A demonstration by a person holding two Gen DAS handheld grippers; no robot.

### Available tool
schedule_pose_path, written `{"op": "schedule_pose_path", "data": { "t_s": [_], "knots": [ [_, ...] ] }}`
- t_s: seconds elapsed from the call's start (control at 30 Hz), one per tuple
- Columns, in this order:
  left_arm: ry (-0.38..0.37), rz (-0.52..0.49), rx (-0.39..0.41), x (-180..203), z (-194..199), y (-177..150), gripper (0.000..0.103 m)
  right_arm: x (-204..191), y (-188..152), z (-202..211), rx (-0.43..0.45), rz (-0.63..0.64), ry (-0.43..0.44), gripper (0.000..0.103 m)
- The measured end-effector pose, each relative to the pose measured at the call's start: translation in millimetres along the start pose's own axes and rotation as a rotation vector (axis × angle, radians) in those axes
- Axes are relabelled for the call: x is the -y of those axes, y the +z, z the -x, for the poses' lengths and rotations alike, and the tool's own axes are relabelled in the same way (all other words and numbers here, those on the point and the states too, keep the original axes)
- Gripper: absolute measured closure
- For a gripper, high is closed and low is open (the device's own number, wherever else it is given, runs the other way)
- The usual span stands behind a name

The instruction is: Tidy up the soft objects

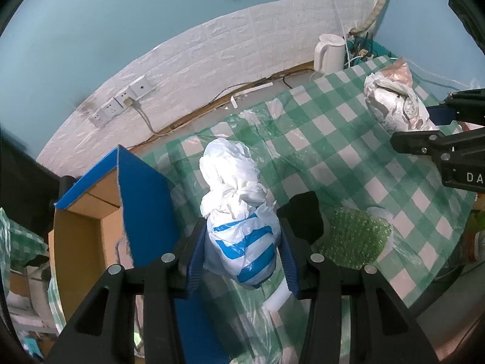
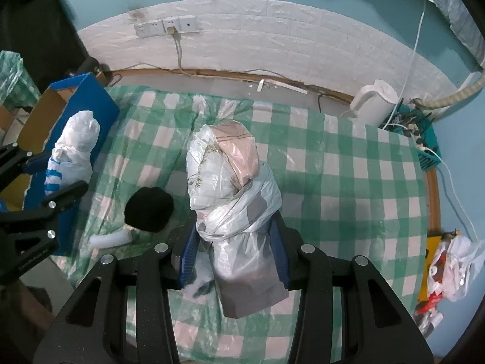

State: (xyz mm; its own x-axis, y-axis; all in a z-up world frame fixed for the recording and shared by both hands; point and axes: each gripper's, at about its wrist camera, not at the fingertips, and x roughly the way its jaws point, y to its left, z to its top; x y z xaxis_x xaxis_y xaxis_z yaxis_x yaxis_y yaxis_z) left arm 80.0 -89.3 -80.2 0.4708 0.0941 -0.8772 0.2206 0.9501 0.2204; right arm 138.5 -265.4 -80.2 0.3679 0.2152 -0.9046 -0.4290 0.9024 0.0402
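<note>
White bundle with blue stripes (image 1: 242, 236), knotted at the waist, clamped between the blue pads of the left gripper (image 1: 241, 242) and lifted clear of the green checked tablecloth (image 1: 348, 139), just beside the raised blue flap of a cardboard box (image 1: 91, 212) at the table's left end. Seen again from the right wrist view (image 2: 71, 157), hanging in front of that blue flap. Grey-white bundle with a pinkish bag on top (image 2: 233, 188), wrapped round with twisted plastic, gripped at its lower half by the right gripper (image 2: 233, 251), pads pressing both sides, above the middle of the cloth. Same bundle (image 1: 394, 103) far right in the left wrist view, beside the right gripper's black fingers. On the cloth between the two: a black soft lump (image 2: 150, 212), a white roll (image 2: 112, 239) touching it, and a green bubble-wrap piece (image 1: 354, 236). Farther back, a white kettle (image 2: 374, 103) at the wall, wall sockets (image 2: 165, 25) on white brick panelling.
</note>
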Motion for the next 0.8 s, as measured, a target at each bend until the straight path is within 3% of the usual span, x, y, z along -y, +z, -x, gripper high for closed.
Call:
{"op": "schedule_pose_path", "data": {
  "t_s": [0.8],
  "knots": [
    [0.024, 0.03, 0.045, -31, 40, -32, 0.057, -50, 8, 24, 0.037, 0.082, 0.027, 0.06]
  ]
}}
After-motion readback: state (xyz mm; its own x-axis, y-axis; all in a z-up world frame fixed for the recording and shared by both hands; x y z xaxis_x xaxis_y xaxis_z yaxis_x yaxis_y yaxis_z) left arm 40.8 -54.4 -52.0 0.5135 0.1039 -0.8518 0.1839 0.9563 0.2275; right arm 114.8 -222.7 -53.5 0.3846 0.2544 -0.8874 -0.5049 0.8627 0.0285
